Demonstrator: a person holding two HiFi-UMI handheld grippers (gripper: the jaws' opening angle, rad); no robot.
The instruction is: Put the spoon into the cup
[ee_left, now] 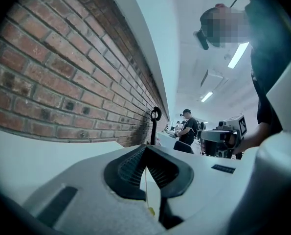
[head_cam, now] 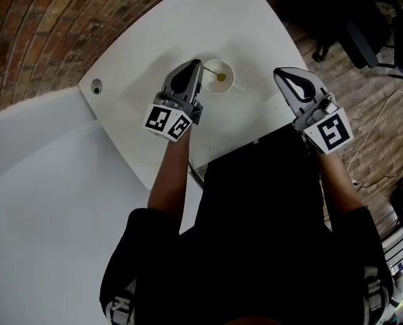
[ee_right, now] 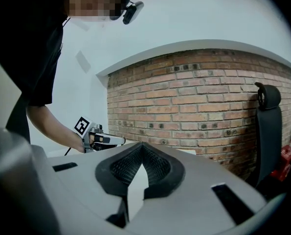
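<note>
A small white cup [head_cam: 218, 75] stands on the white round table [head_cam: 140, 59]. A thin spoon [head_cam: 213, 72] with a yellow end slants from my left gripper's tip down into the cup. My left gripper [head_cam: 198, 63] is at the cup's left rim, shut on the spoon's handle. Between its jaws, in the left gripper view, the spoon [ee_left: 147, 195] shows as a thin stick with a yellow tip. My right gripper [head_cam: 280, 72] hovers to the right of the cup by the table's edge, shut and empty. Its dark pads [ee_right: 157, 168] meet at the tip.
A cable hole [head_cam: 96, 84] lies in the table at the left. A second white table [head_cam: 38, 195] adjoins at the lower left. A brick wall [head_cam: 45, 26] runs behind. An office chair [head_cam: 367, 29] and a cable [head_cam: 380, 124] are on the wooden floor at right.
</note>
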